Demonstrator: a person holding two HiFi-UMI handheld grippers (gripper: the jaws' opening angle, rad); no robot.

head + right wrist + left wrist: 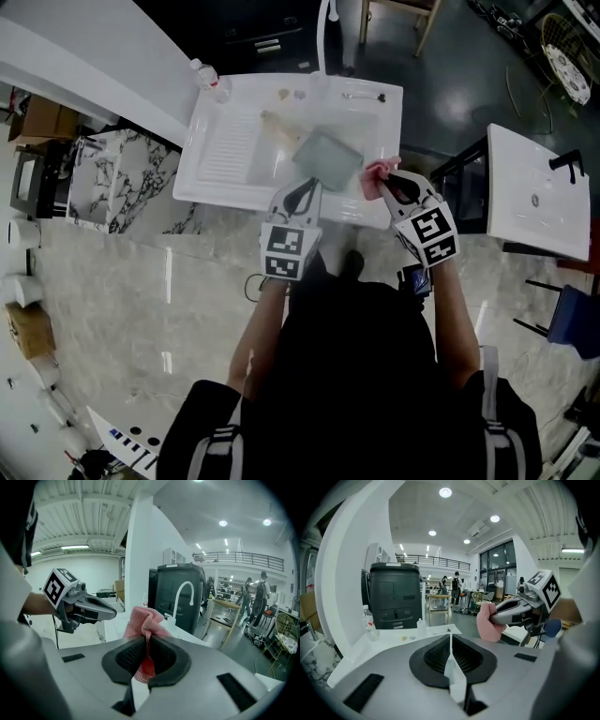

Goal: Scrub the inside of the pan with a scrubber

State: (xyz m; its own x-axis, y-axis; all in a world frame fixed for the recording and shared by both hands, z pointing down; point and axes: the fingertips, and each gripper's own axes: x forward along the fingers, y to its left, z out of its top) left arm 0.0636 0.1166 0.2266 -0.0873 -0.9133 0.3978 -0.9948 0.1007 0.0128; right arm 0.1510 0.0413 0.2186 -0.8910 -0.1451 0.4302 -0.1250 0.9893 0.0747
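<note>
A grey-green square pan (pixel 330 157) lies tilted in the white sink (pixel 225 150). My left gripper (pixel 302 190) is at the pan's near corner, shut on its thin rim. That rim shows edge-on between the jaws in the left gripper view (pixel 452 667). My right gripper (pixel 392 180) hovers over the sink's front right edge, shut on a pink mesh scrubber (pixel 377 172). The scrubber (pixel 145 620) bunches up out of the closed jaws in the right gripper view. It is just right of the pan and apart from it. The pan's inside is seen only from the head view.
A white faucet (pixel 323 37) rises behind the sink and a plastic bottle (pixel 202 73) stands at its back left corner. Small bits lie on the sink's back ledge. A marble counter (pixel 122 178) is at the left, a white table (pixel 534 192) at the right.
</note>
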